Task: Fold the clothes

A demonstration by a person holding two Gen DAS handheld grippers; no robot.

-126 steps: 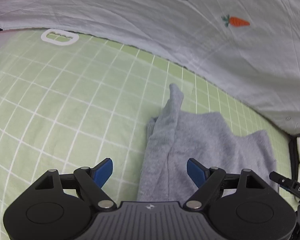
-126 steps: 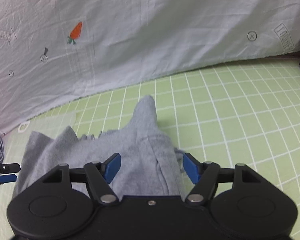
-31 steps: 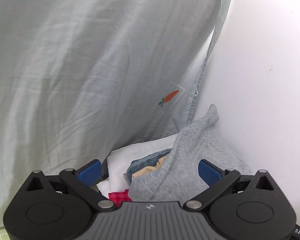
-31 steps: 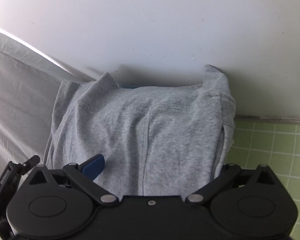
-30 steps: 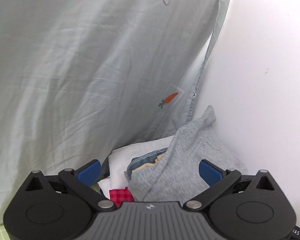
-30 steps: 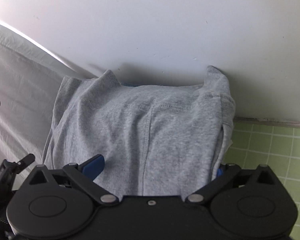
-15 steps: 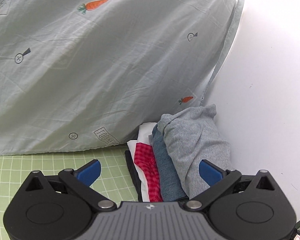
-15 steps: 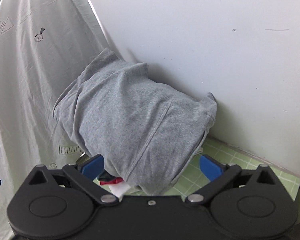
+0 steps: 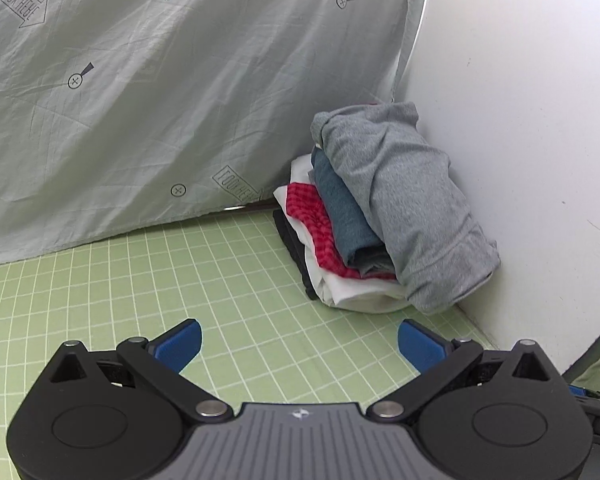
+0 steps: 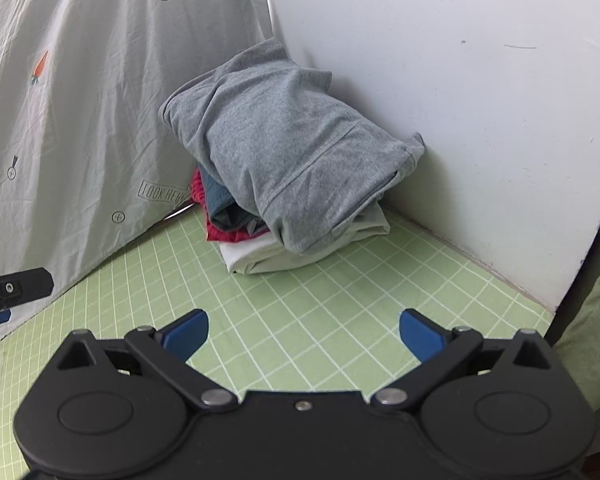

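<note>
A folded grey garment [image 9: 404,204] [image 10: 284,152] lies on top of a stack of folded clothes in the corner against the white wall. Under it I see a blue-grey piece [image 9: 344,216], a red checked piece [image 9: 316,224] and a white piece [image 10: 260,256]. My left gripper [image 9: 298,346] is open over the green gridded sheet, a short way back from the stack, with nothing between its blue pads. My right gripper [image 10: 304,330] is open too, also back from the stack and holding nothing. Part of the left gripper [image 10: 12,286] shows at the right wrist view's left edge.
A pale hanging sheet [image 9: 140,100] printed with carrots and arrows closes off the left side. The white wall [image 10: 460,100] stands behind and right of the stack. The green gridded sheet [image 9: 180,280] stretches out in front of the stack.
Both grippers have drawn back from the stack, which now looks smaller and farther. The grey garment stays on top where it was let go.
</note>
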